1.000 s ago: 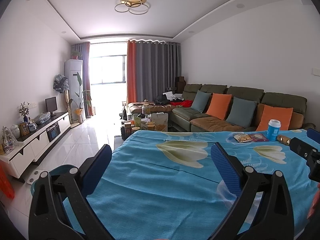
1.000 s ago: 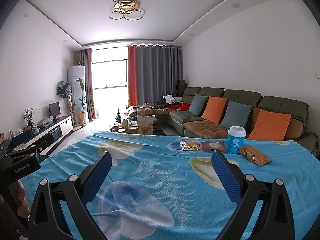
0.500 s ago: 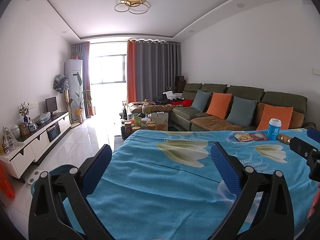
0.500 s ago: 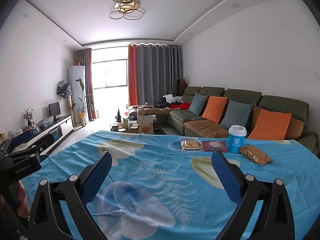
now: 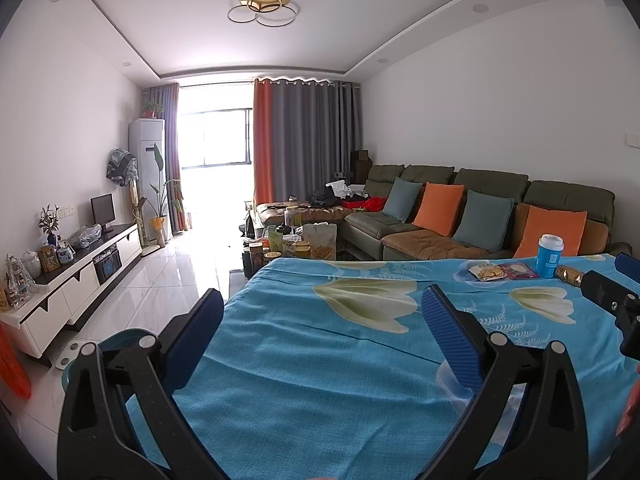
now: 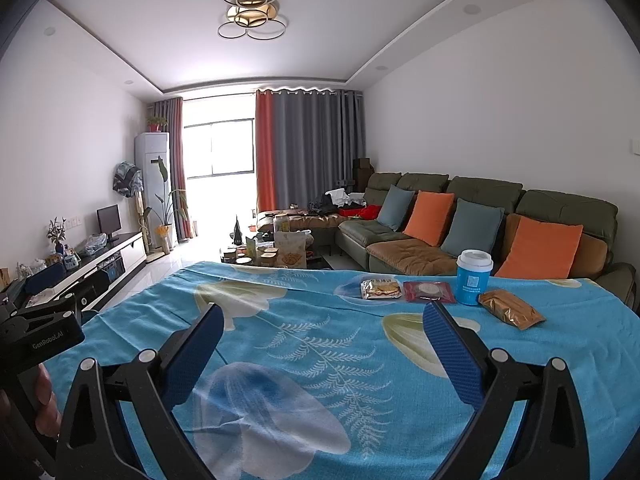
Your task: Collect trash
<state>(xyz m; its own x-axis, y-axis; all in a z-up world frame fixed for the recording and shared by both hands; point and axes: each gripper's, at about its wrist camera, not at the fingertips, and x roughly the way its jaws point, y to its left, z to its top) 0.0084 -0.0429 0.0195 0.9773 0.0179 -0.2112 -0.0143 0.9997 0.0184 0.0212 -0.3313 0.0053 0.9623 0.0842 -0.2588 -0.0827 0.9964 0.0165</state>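
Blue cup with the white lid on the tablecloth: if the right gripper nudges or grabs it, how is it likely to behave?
The cup stands upright and tall for its base, on soft cloth, so a high push would probably tip it. It looks like a disposable paper cup, likely light and crushable under a hard squeeze. Whether it holds liquid cannot be seen; the lid may limit spills.

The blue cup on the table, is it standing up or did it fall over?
Standing up. The blue cup sits upright on the tablecloth, its white lid on top, beside the snack packets.
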